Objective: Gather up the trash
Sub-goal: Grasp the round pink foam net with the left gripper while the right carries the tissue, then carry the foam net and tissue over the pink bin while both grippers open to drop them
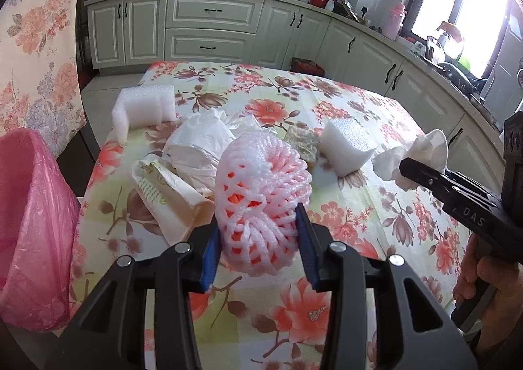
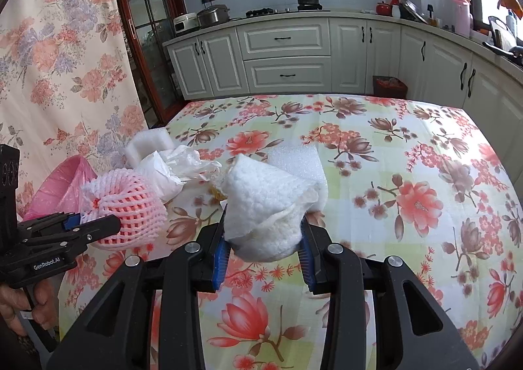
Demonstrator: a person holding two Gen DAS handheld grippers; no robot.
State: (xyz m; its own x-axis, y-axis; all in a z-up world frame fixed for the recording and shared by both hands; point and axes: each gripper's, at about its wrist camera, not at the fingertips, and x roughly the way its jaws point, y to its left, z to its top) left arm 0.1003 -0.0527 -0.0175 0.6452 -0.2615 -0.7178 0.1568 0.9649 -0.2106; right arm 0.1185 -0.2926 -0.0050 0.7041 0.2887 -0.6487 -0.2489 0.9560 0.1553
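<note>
- The pink foam fruit net (image 1: pixel 261 196) sits low in the middle of the left wrist view, pinched between the blue pads of the left hand-held gripper (image 1: pixel 260 239), jaws narrowed onto it.
- The crumpled white paper towel (image 2: pixel 268 213) is clamped in the right hand-held gripper (image 2: pixel 263 247), centre of the right wrist view.
- Behind the net on the floral tabletop (image 1: pixel 359 223) lie white plastic bags (image 1: pixel 199 147) and foam blocks (image 1: pixel 143 107).
- A pink-lined bin (image 1: pixel 29 223) stands at the left edge.

The left gripper (image 1: pixel 260 236) pinches a pink foam fruit net (image 1: pixel 261 193) over the floral tablecloth (image 1: pixel 353 216) — the right gripper (image 1: pixel 413 170) holds a white tissue wad (image 1: pixel 421 151).
</note>
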